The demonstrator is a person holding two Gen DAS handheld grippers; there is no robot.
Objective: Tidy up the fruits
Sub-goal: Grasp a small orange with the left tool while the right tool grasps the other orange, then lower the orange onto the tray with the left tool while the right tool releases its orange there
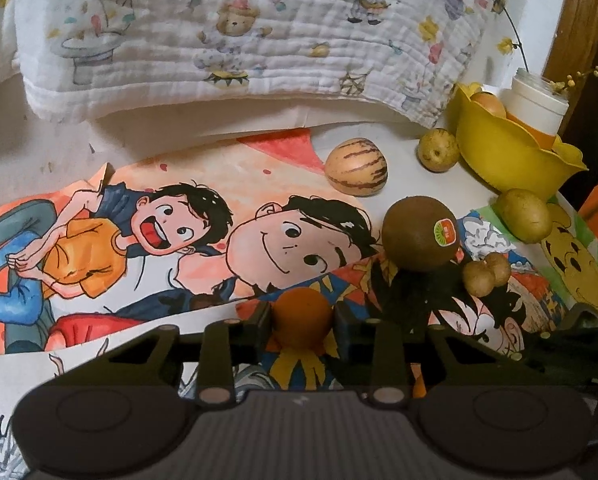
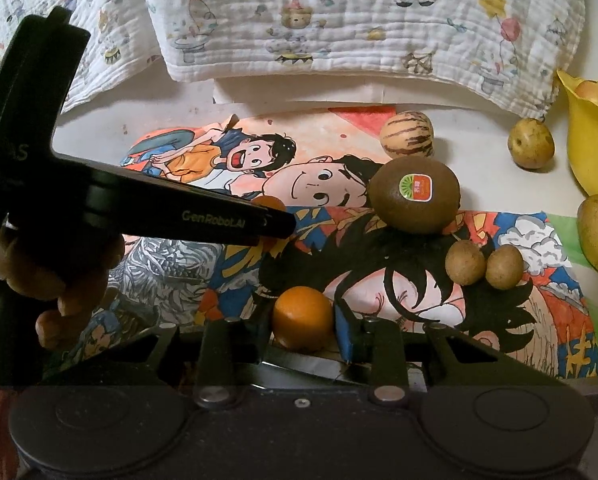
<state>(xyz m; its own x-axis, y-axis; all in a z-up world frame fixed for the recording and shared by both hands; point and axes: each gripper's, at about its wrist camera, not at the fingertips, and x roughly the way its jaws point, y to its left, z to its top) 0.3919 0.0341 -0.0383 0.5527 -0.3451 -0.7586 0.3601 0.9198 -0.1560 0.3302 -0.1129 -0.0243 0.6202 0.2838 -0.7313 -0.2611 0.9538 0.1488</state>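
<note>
My left gripper (image 1: 302, 320) is shut on a small orange fruit (image 1: 303, 316); in the right wrist view the left gripper (image 2: 275, 220) shows at the left with that fruit (image 2: 269, 203) at its tip. My right gripper (image 2: 304, 326) is shut on another small orange fruit (image 2: 303, 318). A brown kiwi with a sticker (image 2: 414, 196) (image 1: 419, 233) lies ahead. Two small brown longans (image 2: 484, 266) (image 1: 485, 274) lie right of it. A striped melon (image 1: 356, 171) (image 2: 406, 135) and yellow-brown fruits (image 1: 438, 149) (image 1: 524, 221) lie near a yellow bowl (image 1: 511, 156) (image 2: 591, 152).
The bowl holds a fruit (image 1: 489, 104) and a white jar (image 1: 537, 104) stands at it. Cartoon drawings (image 1: 171, 240) cover the table. A printed white cloth (image 1: 239, 40) hangs across the back. A person's hand (image 2: 59, 280) holds the left gripper.
</note>
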